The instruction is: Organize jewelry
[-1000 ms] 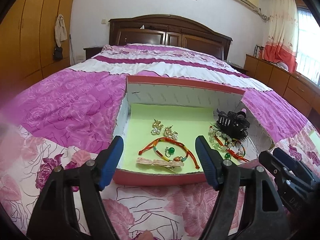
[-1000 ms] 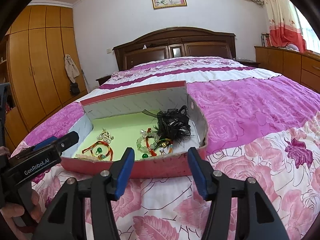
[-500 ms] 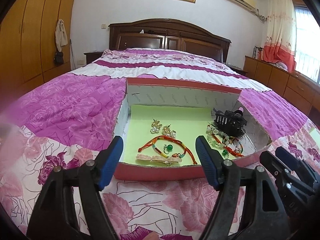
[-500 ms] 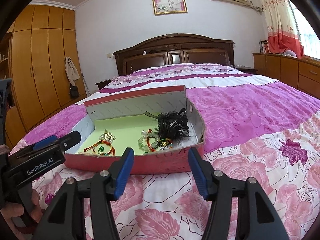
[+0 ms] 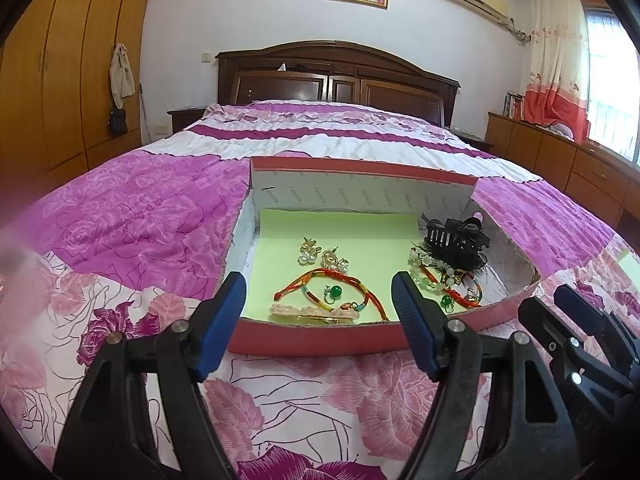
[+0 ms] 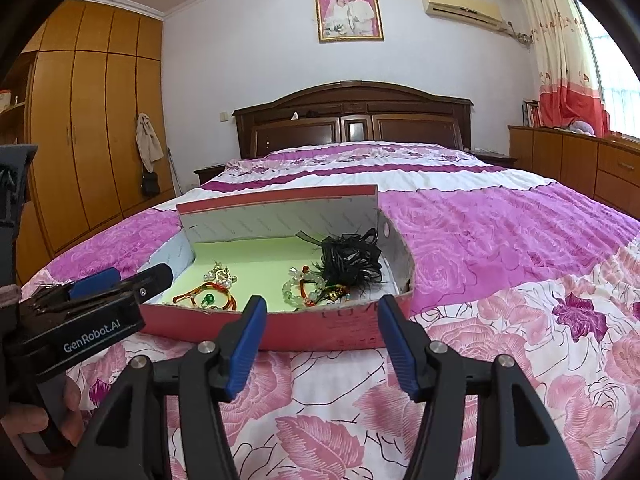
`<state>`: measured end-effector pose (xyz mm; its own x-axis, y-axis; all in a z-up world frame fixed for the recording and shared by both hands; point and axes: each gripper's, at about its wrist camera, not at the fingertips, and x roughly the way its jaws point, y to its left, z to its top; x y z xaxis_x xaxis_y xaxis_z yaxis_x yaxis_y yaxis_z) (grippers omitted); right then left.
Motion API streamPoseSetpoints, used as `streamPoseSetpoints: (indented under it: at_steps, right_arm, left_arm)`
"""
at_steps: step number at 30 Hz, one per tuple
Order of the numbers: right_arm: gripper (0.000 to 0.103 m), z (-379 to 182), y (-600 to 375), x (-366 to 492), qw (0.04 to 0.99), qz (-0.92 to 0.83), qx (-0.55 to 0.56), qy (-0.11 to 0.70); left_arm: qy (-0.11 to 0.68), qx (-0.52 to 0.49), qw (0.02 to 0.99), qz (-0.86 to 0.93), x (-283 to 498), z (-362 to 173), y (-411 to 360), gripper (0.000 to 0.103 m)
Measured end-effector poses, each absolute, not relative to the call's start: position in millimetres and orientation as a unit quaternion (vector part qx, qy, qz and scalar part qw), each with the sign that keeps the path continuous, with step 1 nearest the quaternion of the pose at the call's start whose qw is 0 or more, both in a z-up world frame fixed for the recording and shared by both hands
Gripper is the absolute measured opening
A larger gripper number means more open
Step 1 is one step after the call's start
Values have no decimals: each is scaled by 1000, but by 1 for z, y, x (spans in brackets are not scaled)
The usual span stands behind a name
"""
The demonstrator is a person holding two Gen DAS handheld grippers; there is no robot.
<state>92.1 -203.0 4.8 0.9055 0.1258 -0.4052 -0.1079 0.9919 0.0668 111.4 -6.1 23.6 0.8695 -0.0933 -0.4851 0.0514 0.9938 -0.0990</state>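
Observation:
A shallow red box with a pale green floor lies on the bed; it also shows in the right wrist view. Inside lie gold pearl earrings, a red cord bracelet with a green bead, a pink hair clip, a pale bead bracelet and a black hair claw. My left gripper is open and empty just before the box's near wall. My right gripper is open and empty, also before the near wall.
The box sits on a pink and purple flowered bedspread. A dark wooden headboard stands at the far end. Wardrobes line the left wall, low cabinets the right. The left gripper's body shows beside the box.
Both grippers have tilted up and drawn back slightly, so the box sits lower in both views and more of the room shows. Both stay open. The jewelry has not moved.

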Motion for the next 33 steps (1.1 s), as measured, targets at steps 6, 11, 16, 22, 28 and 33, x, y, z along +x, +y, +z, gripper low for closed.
streamPoseSetpoints:
  at_steps: [6, 11, 16, 22, 28, 33]
  right_arm:
    - [61, 4, -203, 91, 977, 59, 19, 206]
    - [62, 4, -203, 91, 976, 59, 20, 207]
    - [62, 3, -204, 90, 976, 58, 20, 207]
    - [62, 3, -204, 90, 976, 58, 20, 207]
    - [62, 3, -204, 90, 976, 58, 20, 208]
    - [62, 3, -204, 90, 976, 58, 20, 208]
  left_arm:
    - [248, -43, 967, -35, 110, 24, -5, 68]
    - [245, -42, 968, -34, 109, 24, -4, 68]
    - [245, -42, 968, -34, 109, 24, -4, 68]
    - [245, -42, 968, -34, 109, 24, -4, 68]
    - [245, -42, 968, -34, 109, 24, -4, 68]
    - [245, -42, 968, -34, 109, 24, -4, 68]
